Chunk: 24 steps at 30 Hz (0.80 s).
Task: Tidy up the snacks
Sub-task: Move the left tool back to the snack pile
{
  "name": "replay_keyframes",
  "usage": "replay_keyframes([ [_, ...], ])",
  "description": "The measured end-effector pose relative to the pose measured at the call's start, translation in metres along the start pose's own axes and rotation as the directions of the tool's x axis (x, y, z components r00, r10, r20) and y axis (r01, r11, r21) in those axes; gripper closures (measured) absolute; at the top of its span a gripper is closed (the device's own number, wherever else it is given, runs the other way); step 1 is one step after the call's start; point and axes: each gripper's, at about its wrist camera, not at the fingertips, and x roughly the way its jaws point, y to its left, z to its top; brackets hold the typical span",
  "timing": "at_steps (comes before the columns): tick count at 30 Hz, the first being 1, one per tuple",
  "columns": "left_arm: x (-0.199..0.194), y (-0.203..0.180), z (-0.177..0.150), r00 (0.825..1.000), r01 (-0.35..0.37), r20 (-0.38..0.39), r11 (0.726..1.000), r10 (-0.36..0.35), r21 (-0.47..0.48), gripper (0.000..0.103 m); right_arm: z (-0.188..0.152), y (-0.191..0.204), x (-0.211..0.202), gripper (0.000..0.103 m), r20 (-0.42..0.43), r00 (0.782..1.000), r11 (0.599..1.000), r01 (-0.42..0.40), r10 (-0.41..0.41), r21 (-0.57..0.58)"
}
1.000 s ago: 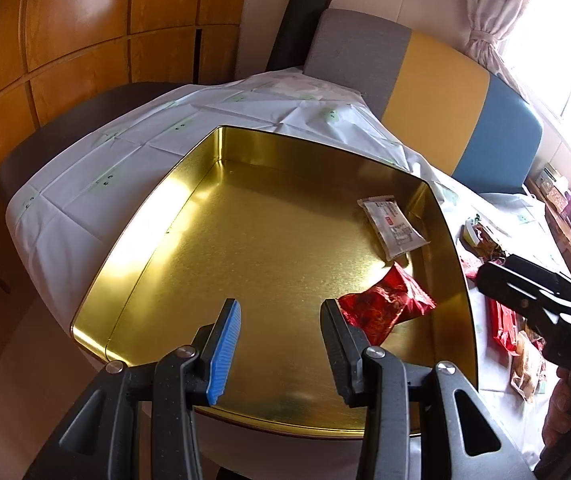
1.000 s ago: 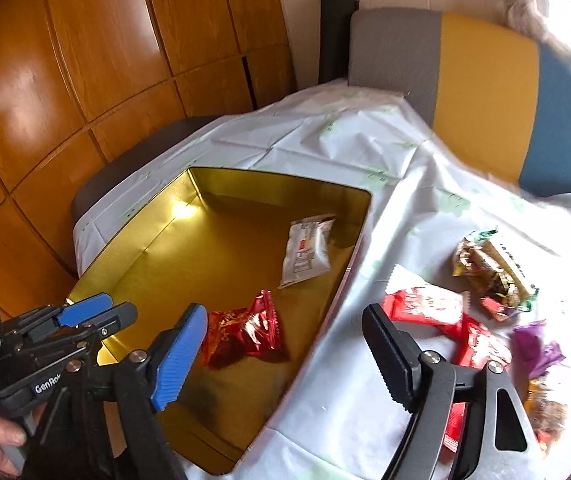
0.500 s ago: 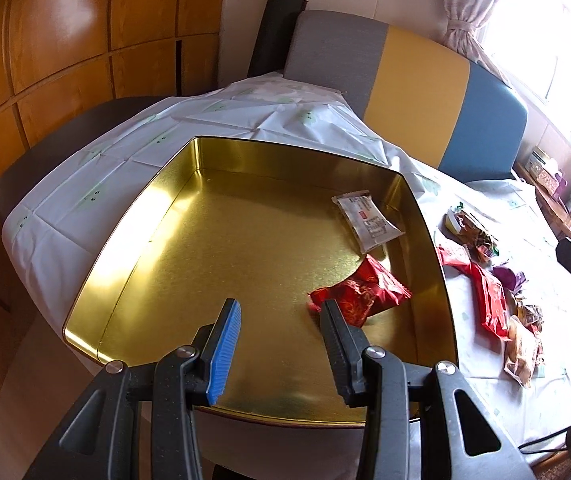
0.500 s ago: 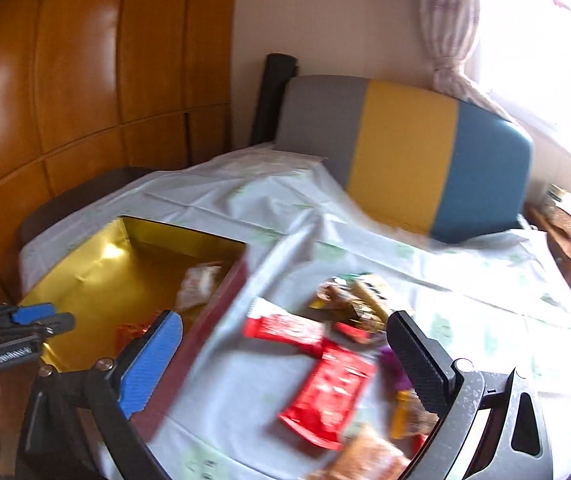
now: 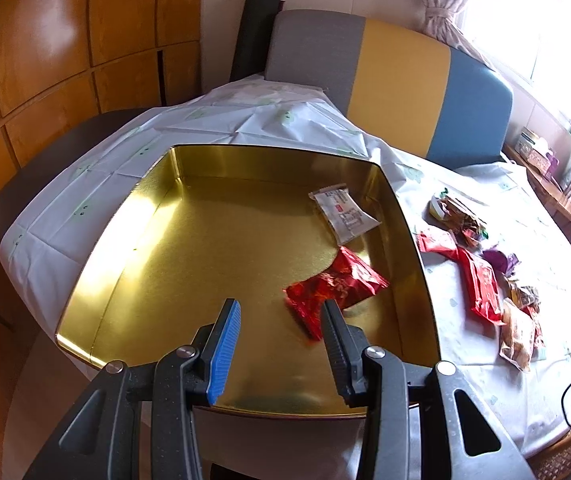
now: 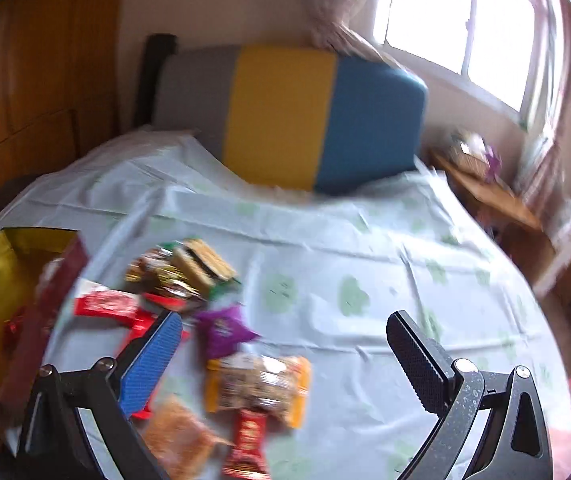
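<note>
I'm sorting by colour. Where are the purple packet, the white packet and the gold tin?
Purple packet [image 6: 223, 330], right wrist view, middle of its face.
White packet [image 5: 343, 214], left wrist view, its label.
Gold tin [image 5: 205, 248], left wrist view, bare floor.

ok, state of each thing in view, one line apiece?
gold tin: open, no lid on it
red packet: lying in the tin
white packet: lying in the tin, sealed
loose snacks: heaped on the tablecloth, outside the tin
left gripper: part open, empty
right gripper: wide open, empty
</note>
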Motion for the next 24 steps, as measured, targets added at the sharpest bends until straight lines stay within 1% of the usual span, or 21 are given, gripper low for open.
replay_keyframes([
  [1, 0.0, -0.002, 0.0, 1.0, 0.006, -0.002, 1.0, -0.006, 0.007, 0.061, -0.004, -0.02, 0.01, 0.0, -0.031, 0.999, 0.997, -0.004, 0.006, 0.078],
  [2, -0.001, -0.004, -0.001, 1.0, 0.01, -0.003, 1.0, -0.01, 0.015, 0.061, -0.01, -0.042, 0.02, 0.0, -0.08, 0.997, 0.985, 0.009, 0.005, 0.172],
  [3, -0.002, -0.008, -0.001, 1.0, 0.013, -0.003, 1.0, -0.013, 0.027, 0.061, -0.012, -0.06, 0.031, 0.001, -0.163, 0.987, 0.964, 0.035, 0.008, 0.262],
  [5, -0.003, -0.015, 0.0, 1.0, 0.023, -0.001, 0.999, -0.023, 0.049, 0.061, -0.016, -0.089, 0.036, 0.001, -0.164, 0.984, 0.904, 0.01, 0.067, 0.427],
  [7, -0.004, -0.023, 0.004, 0.999, 0.04, -0.009, 0.997, -0.04, 0.069, 0.061, -0.021, -0.104, 0.04, 0.001, -0.174, 0.981, 0.864, 0.016, 0.083, 0.502],
  [9, -0.005, -0.034, 0.01, 0.998, 0.066, -0.01, 0.993, -0.066, 0.097, 0.061, -0.024, -0.111, 0.038, 0.001, -0.157, 0.98, 0.829, -0.017, 0.126, 0.558],
  [11, -0.005, -0.049, 0.015, 0.996, 0.084, -0.008, 0.985, -0.083, 0.151, 0.061, -0.025, -0.108, 0.036, 0.0, -0.15, 0.978, 0.821, -0.036, 0.147, 0.569],
  [13, -0.005, -0.067, 0.024, 0.992, 0.126, -0.019, 0.969, -0.125, 0.214, 0.061, -0.022, -0.104, 0.035, 0.0, -0.145, 0.976, 0.824, -0.052, 0.161, 0.564],
  [15, -0.001, -0.085, 0.034, 0.986, 0.169, -0.049, 0.943, -0.161, 0.288, 0.061, -0.019, -0.097, 0.035, 0.0, -0.136, 0.974, 0.827, -0.077, 0.182, 0.556],
  [17, 0.005, -0.104, 0.041, 0.982, 0.188, -0.077, 0.913, -0.172, 0.361, 0.061, -0.017, -0.092, 0.034, 0.0, -0.131, 0.971, 0.832, -0.098, 0.2, 0.546],
  [19, 0.013, -0.124, 0.049, 0.977, 0.211, -0.114, 0.869, -0.179, 0.448, 0.061, -0.017, -0.09, 0.033, 0.0, -0.125, 0.966, 0.834, -0.125, 0.226, 0.538],
  [21, 0.023, -0.142, 0.055, 0.97, 0.241, -0.15, 0.829, -0.191, 0.505, 0.06, -0.016, -0.087, 0.034, 0.0, -0.13, 0.961, 0.839, -0.143, 0.245, 0.525],
  [23, 0.037, -0.159, 0.06, 0.963, 0.266, -0.198, 0.789, -0.185, 0.554, 0.06, -0.016, -0.083, 0.033, 0.0, -0.136, 0.958, 0.85, -0.151, 0.251, 0.505],
  [24, 0.045, -0.167, 0.062, 0.959, 0.275, -0.22, 0.767, -0.178, 0.58, 0.058, -0.016, -0.081, 0.033, 0.0, -0.138, 0.958, 0.855, -0.154, 0.252, 0.495],
])
